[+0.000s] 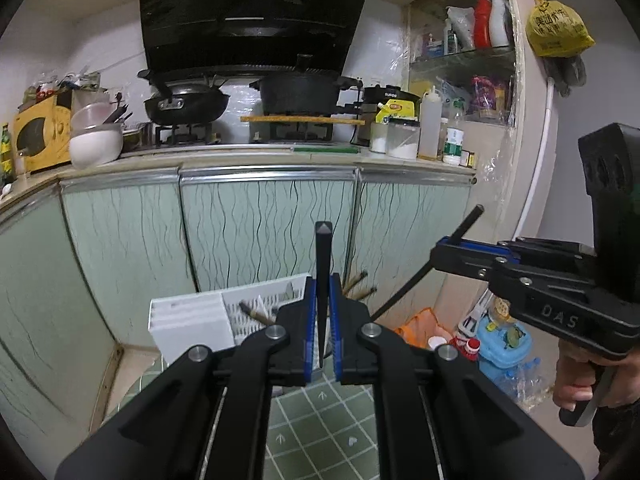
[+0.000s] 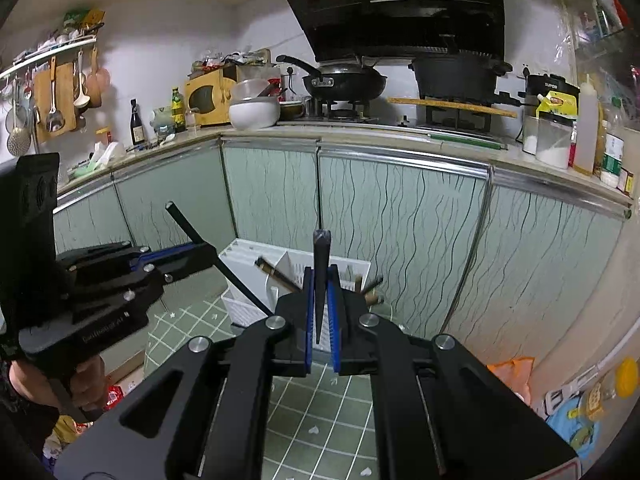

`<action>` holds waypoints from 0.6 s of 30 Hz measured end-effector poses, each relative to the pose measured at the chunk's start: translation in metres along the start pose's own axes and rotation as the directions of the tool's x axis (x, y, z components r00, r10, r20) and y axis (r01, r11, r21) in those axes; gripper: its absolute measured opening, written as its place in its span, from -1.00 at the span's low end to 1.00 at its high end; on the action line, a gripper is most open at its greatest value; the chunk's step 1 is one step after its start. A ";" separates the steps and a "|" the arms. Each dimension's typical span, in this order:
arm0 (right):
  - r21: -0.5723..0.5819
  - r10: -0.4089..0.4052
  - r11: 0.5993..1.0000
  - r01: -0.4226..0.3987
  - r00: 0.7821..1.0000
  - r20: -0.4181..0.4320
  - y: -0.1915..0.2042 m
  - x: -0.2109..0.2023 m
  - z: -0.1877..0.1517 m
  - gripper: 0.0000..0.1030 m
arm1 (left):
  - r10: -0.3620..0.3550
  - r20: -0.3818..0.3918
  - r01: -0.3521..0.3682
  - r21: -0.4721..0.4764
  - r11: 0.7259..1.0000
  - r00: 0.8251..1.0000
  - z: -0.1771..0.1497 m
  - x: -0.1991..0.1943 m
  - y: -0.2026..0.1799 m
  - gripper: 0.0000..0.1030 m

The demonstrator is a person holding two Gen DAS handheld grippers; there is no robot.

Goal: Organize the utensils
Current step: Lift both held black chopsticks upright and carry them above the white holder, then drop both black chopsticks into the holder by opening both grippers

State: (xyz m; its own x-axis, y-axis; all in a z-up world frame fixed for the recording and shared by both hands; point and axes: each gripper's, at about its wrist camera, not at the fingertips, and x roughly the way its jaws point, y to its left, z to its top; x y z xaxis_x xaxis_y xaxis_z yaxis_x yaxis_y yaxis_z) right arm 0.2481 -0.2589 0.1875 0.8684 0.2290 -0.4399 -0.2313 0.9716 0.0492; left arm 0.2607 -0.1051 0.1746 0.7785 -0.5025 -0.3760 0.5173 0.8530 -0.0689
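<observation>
My left gripper (image 1: 322, 320) is shut on a black chopstick (image 1: 322, 264) that stands upright between its blue pads. My right gripper (image 2: 321, 304) is shut on a second black chopstick (image 2: 321, 272), also upright. Each gripper shows in the other's view: the right one (image 1: 452, 250) at the right with its chopstick (image 1: 466, 224) slanting, the left one (image 2: 192, 252) at the left with its chopstick (image 2: 224, 266) slanting. A white slotted utensil holder (image 1: 192, 320) stands on the floor just beyond both grippers, also in the right wrist view (image 2: 256, 252), with brown-handled utensils (image 2: 276, 274) leaning in it.
Pale green cabinet doors (image 1: 264, 228) rise behind the holder, under a counter with a wok (image 1: 186, 102) and a black pot (image 1: 300, 92). Green floor tiles (image 1: 320, 420) lie below. A blue toy (image 1: 504, 344) and an orange bag (image 1: 416, 328) sit on the floor at right.
</observation>
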 end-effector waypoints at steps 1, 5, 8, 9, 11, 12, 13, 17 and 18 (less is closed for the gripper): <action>-0.003 -0.006 1.000 0.006 1.000 0.004 -0.001 0.002 0.004 -0.88 | -0.004 0.005 0.004 0.005 1.000 1.000 0.005 0.003 -0.001 -0.88; -0.001 -0.008 1.000 0.008 1.000 0.020 -0.009 0.006 0.022 -0.88 | -0.002 0.033 0.001 0.026 1.000 0.999 0.022 0.011 0.000 -0.88; -0.005 -0.014 1.000 0.014 0.999 0.030 -0.014 0.012 0.036 -0.88 | 0.003 0.047 -0.005 0.029 1.000 0.999 0.034 0.019 0.005 -0.88; -0.004 -0.016 1.000 0.016 0.999 0.030 -0.016 0.015 0.040 -0.88 | 0.007 0.048 -0.009 0.030 1.000 0.999 0.037 0.022 0.007 -0.88; -0.008 -0.033 0.999 0.033 0.999 0.032 -0.021 0.024 0.045 -0.88 | 0.029 0.051 -0.031 0.038 0.999 0.998 0.040 0.029 0.011 -0.88; -0.008 -0.036 0.999 0.036 0.999 0.033 -0.023 0.027 0.047 -0.88 | 0.035 0.051 -0.037 0.040 0.999 0.998 0.040 0.032 0.014 -0.88; -0.003 -0.031 0.999 0.032 0.999 0.031 -0.027 0.033 0.048 -0.88 | 0.036 0.049 -0.038 0.039 0.999 0.998 0.039 0.035 0.016 -0.88; 0.007 -0.028 1.000 0.027 1.000 0.011 -0.033 0.051 0.045 -0.88 | 0.048 0.032 -0.049 0.038 0.998 0.998 0.032 0.055 0.028 -0.88; 0.008 -0.028 1.000 0.028 1.000 0.006 -0.034 0.056 0.045 -0.88 | 0.046 0.028 -0.047 0.033 0.998 0.999 0.032 0.058 0.030 -0.88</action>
State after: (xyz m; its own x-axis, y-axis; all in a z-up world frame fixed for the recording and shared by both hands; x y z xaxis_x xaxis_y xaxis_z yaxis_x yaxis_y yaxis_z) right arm 0.3242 -0.2766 0.2012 0.8769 0.2023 -0.4360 -0.2039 0.9780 0.0438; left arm 0.3326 -0.1128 0.1800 0.8112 -0.4665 -0.3527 0.4916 0.8706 -0.0208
